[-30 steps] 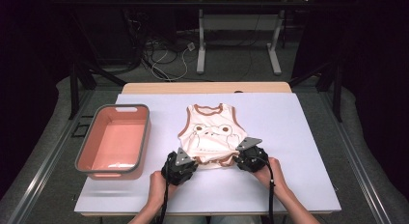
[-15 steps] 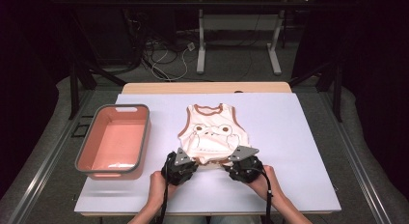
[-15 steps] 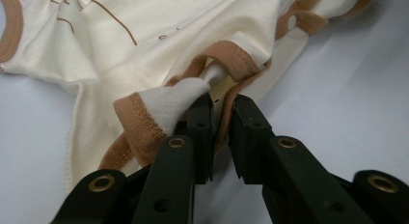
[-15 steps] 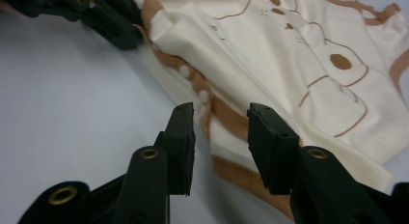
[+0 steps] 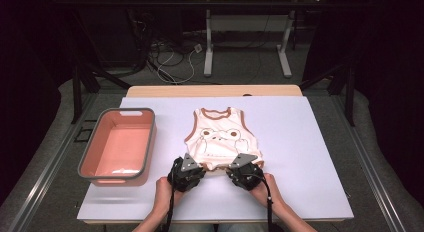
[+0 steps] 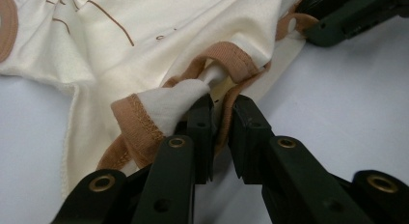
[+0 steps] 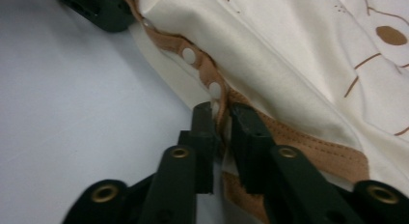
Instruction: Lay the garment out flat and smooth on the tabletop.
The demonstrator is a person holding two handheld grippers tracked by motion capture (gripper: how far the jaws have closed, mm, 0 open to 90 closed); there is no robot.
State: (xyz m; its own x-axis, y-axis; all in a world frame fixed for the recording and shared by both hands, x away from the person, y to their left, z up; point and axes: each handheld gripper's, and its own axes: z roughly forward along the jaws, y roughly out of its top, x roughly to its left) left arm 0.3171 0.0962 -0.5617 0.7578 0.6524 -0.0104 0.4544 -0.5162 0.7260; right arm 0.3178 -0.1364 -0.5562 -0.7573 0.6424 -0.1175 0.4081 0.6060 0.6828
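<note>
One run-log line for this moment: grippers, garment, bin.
left gripper: shut on bodysuit hem | right gripper: jaws just closing, shut on bodysuit's snap edge | bodysuit: flat on table | pink bin: empty, left

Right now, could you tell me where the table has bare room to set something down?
The widest bare patch of the table lies right of the baby bodysuit, out to the right edge. A narrower strip runs between the bodysuit and the pink bin. The near edge is crowded: the left tool and right tool both pinch the bodysuit's hem.
</note>
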